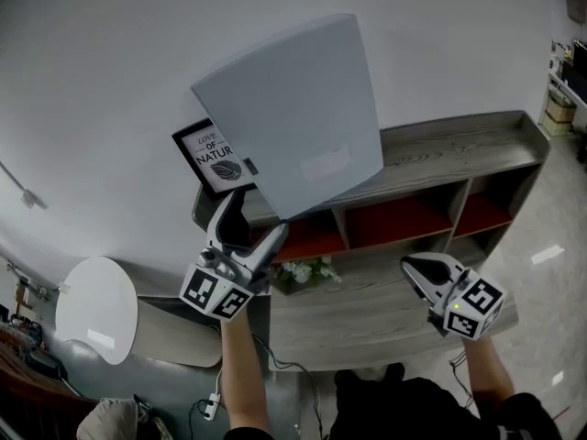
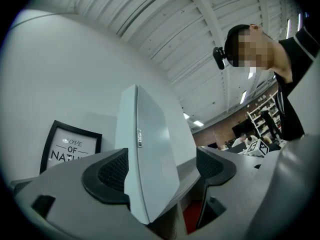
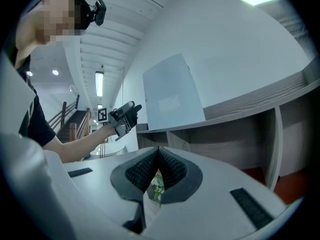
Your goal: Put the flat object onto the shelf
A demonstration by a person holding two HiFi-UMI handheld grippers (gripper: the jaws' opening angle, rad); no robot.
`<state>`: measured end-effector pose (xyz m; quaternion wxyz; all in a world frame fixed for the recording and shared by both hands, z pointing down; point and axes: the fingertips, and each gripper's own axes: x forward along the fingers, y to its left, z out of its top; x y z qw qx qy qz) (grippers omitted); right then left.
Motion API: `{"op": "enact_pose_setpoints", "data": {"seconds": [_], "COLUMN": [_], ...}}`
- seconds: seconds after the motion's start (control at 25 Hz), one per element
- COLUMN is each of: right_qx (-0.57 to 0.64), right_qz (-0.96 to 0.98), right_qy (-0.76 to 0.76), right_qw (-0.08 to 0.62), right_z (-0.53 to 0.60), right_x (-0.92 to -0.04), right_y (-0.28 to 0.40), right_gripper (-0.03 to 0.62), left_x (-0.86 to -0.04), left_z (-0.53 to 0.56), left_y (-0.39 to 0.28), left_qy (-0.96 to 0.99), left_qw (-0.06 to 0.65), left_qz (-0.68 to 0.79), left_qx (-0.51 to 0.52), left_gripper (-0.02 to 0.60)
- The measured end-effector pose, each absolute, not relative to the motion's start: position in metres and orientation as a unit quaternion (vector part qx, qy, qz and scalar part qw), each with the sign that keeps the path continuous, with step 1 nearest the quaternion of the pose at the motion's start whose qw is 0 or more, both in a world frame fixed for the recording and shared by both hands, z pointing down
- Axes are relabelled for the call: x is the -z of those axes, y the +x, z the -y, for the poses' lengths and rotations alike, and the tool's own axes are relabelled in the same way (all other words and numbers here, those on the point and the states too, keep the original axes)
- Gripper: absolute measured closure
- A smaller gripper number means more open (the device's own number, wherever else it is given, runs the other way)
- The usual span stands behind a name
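The flat object (image 1: 293, 108) is a large pale grey panel that stands upright on the top of the grey wooden shelf (image 1: 459, 149), against the white wall. My left gripper (image 1: 253, 214) is open at the panel's lower left corner. In the left gripper view the panel's thin edge (image 2: 150, 149) sits between the spread jaws, close to the left pad (image 2: 112, 171). The right gripper view shows the panel (image 3: 170, 99) with its lower edge on the shelf top, and the left gripper (image 3: 125, 116) beside it. My right gripper (image 1: 410, 269) hangs lower right, shut and empty (image 3: 159, 159).
A black-framed picture (image 1: 213, 157) leans on the wall left of the panel, partly behind it. Red-backed compartments (image 1: 404, 223) lie below the shelf top. A small bunch of flowers (image 1: 303, 270) stands on the lower board (image 1: 367, 319). A white round table (image 1: 96, 310) is at lower left.
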<state>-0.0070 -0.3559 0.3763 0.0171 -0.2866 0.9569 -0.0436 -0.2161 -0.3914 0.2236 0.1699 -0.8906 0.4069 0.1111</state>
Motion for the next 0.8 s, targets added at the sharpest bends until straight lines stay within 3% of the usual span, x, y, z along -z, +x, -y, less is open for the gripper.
{"op": "enact_pose_setpoints", "data": {"seconds": [0.32, 0.56, 0.8], "right_qx": [0.042, 0.042, 0.042], "right_qz": [-0.957, -0.957, -0.957], "right_qy": [-0.286, -0.286, -0.288], "right_qw": [0.023, 0.022, 0.024], "right_z": [0.353, 0.351, 0.348], "right_x": [-0.375, -0.376, -0.378], "right_y": [-0.009, -0.012, -0.010], "right_gripper": [0.582, 0.580, 0.580], "left_x": [-0.246, -0.272, -0.292], "left_z": [0.362, 0.353, 0.344], "left_y": [-0.199, -0.186, -0.178], "left_qy": [-0.891, -0.890, -0.887], "left_qw": [0.159, 0.143, 0.126], "left_qz": [-0.408, -0.417, -0.428], "left_qx": [-0.121, -0.116, -0.119], "left_gripper": [0.153, 0.197, 0.294]}}
